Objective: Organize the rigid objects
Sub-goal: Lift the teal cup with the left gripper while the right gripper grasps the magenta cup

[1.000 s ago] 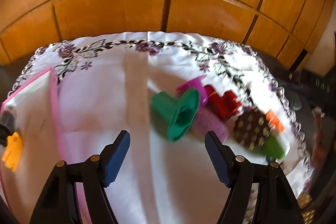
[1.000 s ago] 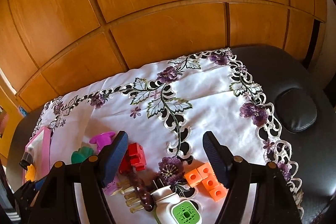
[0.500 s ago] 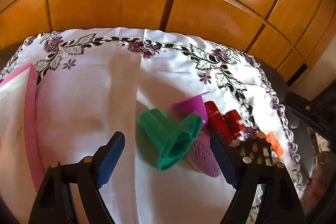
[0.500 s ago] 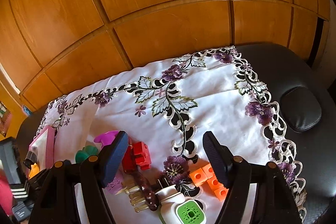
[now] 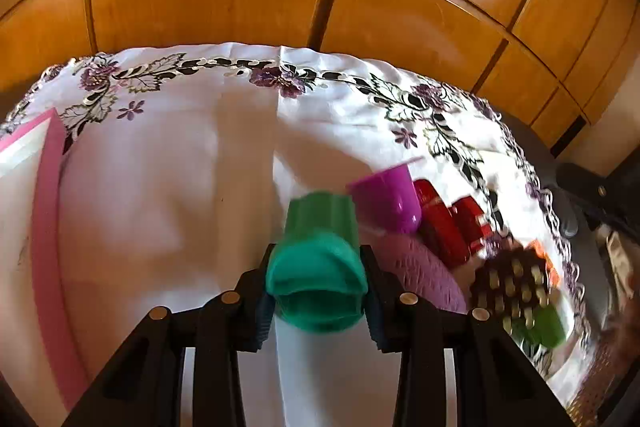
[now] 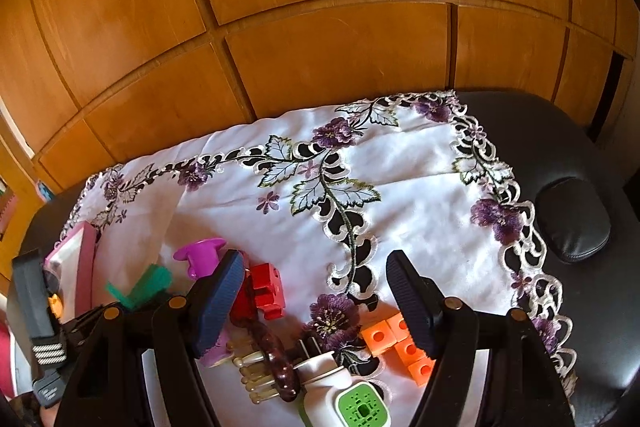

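A green flanged plastic piece [image 5: 316, 267] lies on the white embroidered cloth [image 5: 168, 187]. My left gripper [image 5: 316, 291] is closing its jaws around it, and both blue pads touch its sides. In the right wrist view the same green piece [image 6: 140, 287] shows at the lower left. Just behind it stands a purple flanged piece [image 5: 390, 199], with a red block [image 5: 448, 223] to its right. My right gripper [image 6: 316, 303] hovers open over the pile, with nothing between its fingers.
A pink-rimmed tray [image 5: 44, 227] sits at the left edge of the cloth. The pile also holds a dark hairbrush [image 6: 268, 355], orange cubes [image 6: 400, 343], a white and green plug [image 6: 344, 395] and a purple textured piece [image 5: 416, 267]. Wooden panels rise behind; black padding lies to the right.
My left gripper came down and forward over the green piece and its jaws closed in from wide apart onto its sides. The right gripper kept still and open.
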`<state>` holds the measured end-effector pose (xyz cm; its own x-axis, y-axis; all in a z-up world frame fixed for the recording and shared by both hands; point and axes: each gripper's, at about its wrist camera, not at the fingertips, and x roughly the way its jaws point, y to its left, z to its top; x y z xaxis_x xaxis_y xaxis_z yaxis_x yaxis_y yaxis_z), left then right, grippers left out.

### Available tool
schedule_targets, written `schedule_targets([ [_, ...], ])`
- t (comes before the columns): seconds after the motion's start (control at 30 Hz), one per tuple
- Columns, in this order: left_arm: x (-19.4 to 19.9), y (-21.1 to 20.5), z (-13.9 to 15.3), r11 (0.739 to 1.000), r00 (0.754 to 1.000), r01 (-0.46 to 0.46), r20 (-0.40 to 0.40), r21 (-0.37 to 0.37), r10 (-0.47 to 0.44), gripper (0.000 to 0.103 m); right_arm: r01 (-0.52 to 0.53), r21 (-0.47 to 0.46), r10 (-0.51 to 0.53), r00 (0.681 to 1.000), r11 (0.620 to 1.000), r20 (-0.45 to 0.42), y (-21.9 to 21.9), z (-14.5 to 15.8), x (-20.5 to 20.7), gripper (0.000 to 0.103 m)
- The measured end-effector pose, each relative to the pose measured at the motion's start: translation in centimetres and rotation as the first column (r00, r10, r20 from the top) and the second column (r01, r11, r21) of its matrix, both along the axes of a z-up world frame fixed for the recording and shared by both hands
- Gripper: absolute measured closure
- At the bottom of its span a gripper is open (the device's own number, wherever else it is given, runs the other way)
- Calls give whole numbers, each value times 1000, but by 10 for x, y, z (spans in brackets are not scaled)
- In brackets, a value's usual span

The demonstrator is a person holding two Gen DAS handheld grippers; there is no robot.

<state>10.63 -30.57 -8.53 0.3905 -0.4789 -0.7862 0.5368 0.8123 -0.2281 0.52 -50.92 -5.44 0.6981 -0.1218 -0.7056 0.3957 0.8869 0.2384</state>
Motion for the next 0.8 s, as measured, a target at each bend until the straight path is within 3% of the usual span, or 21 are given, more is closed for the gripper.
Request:
schedule_targets([
  [0.1, -9, 8, -1, 1000, 1000, 2, 3, 7, -2, 65, -5, 0, 5, 1000, 1000, -12, 1, -2, 2, 28],
  [0.43, -59, 24, 4, 994, 991, 51, 121, 96, -62, 65, -40, -18, 39, 999, 999, -13, 8, -2, 4, 29],
  [0.8, -95, 47, 23, 993, 976, 84, 193, 81, -98, 65, -185, -133, 172, 980, 974, -101, 48, -18, 19, 35],
])
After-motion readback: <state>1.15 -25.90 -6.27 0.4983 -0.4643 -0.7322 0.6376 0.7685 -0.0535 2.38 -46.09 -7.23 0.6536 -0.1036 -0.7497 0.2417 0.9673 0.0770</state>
